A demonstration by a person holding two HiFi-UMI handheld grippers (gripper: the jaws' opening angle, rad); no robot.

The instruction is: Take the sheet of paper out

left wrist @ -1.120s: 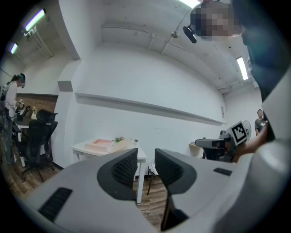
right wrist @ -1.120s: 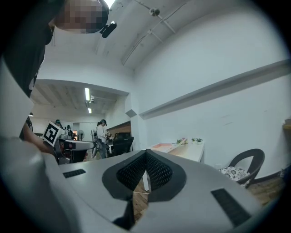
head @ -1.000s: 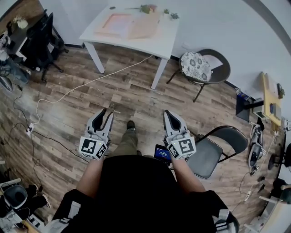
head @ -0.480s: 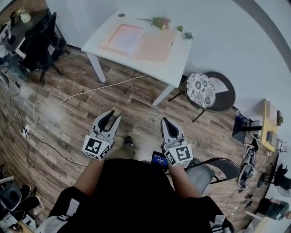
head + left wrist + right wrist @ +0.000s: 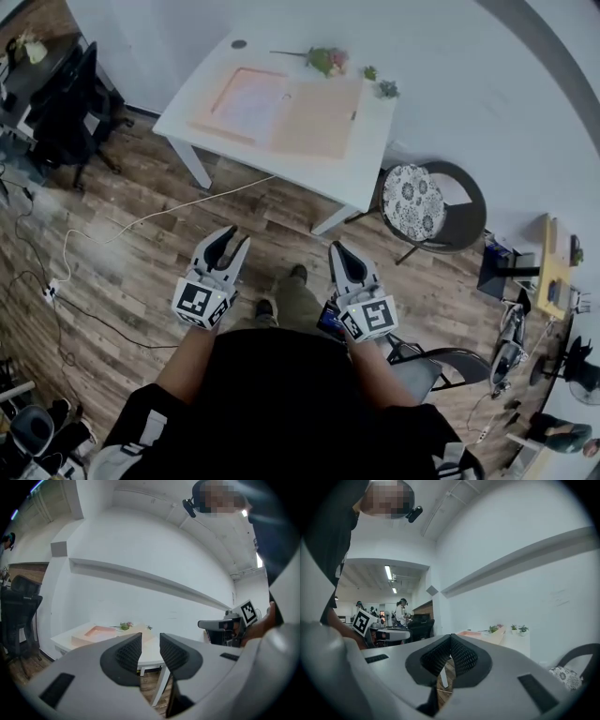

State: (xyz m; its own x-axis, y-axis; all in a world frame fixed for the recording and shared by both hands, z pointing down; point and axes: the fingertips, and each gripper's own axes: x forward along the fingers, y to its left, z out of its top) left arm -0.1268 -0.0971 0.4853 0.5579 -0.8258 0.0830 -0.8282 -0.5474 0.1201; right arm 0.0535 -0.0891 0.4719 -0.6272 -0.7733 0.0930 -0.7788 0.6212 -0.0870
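Note:
A pink folder (image 5: 281,108) lies open on the white table (image 5: 192,103) ahead, with a pale sheet of paper (image 5: 248,97) on its left half. In the left gripper view the pink folder (image 5: 96,631) shows far off on the table (image 5: 65,641). My left gripper (image 5: 228,246) is held level over the wooden floor, well short of the table, open and empty. My right gripper (image 5: 337,255) hangs beside it, shut on nothing. In the right gripper view the jaw tips of the right gripper (image 5: 451,638) meet.
A flower sprig (image 5: 326,61) and small plants (image 5: 384,89) lie at the table's far edge. A chair with a patterned cushion (image 5: 411,199) stands to the table's right, a folding chair (image 5: 441,361) by my right side. A white cable (image 5: 141,220) crosses the floor; a black office chair (image 5: 66,103) stands at left.
The person has walked toward the table, which now sits nearer and lower in the head view. Both grippers came along with it, jaws unchanged.

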